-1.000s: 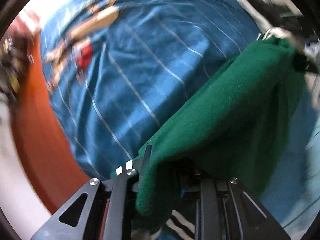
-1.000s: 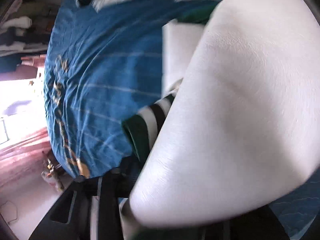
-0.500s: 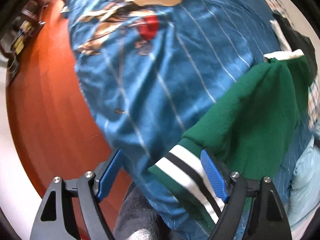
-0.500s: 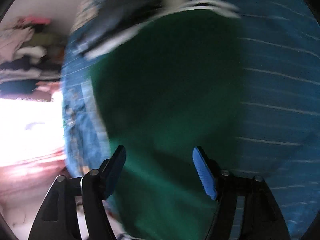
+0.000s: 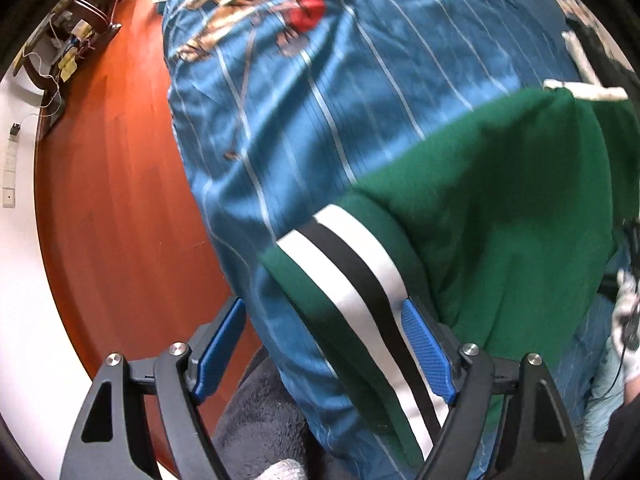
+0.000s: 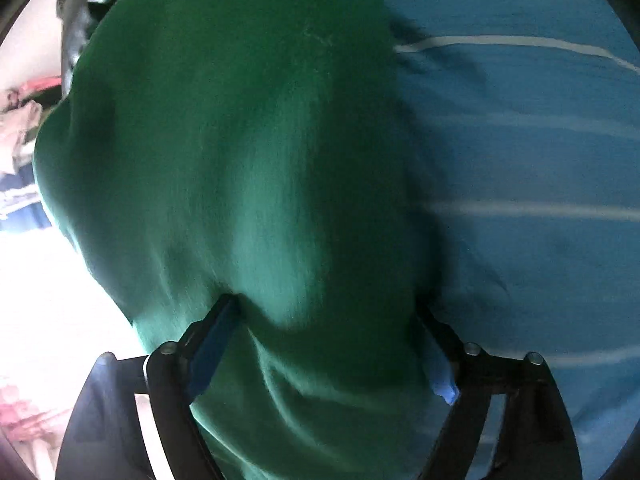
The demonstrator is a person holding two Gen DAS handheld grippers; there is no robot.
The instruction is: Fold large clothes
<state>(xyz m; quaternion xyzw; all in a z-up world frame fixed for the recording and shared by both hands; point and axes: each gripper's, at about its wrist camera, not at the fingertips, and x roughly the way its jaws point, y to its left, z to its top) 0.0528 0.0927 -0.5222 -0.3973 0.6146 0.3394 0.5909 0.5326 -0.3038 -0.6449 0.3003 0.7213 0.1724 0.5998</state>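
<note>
Cloth fills the left wrist view: a green garment (image 5: 500, 208) lies on a blue striped bedspread (image 5: 312, 112) that covers a bed beside a red-brown wooden floor (image 5: 112, 184). Its cuff (image 5: 352, 280), banded white, black and white, lies at the near edge of the bed and runs down between the fingers of the left tool (image 5: 324, 344). That tool points almost straight down at the bed edge, and its jaws stand wide apart; they have just been opening, and now stay released. The blue pad (image 5: 424, 352) on the right side lies close against the cuff, the other pad is clear of it over the floor edge, so nothing is gripped. A gloved hand (image 5: 626, 320) shows at the far right edge of this view, and some dark fuzzy cloth (image 5: 264, 412) sits below the bedspread at the bottom. In the right wrist view, blurred, the right tool (image 6: 332, 344) slants down toward the bed, close over the green garment (image 6: 240, 168), which covers most of the view with the bedspread (image 6: 520, 140) to its right. Its jaws have just been opening further and are spread wide. Green fabric lies between and over the fingertips, with no pinch on it that I can see.
</note>
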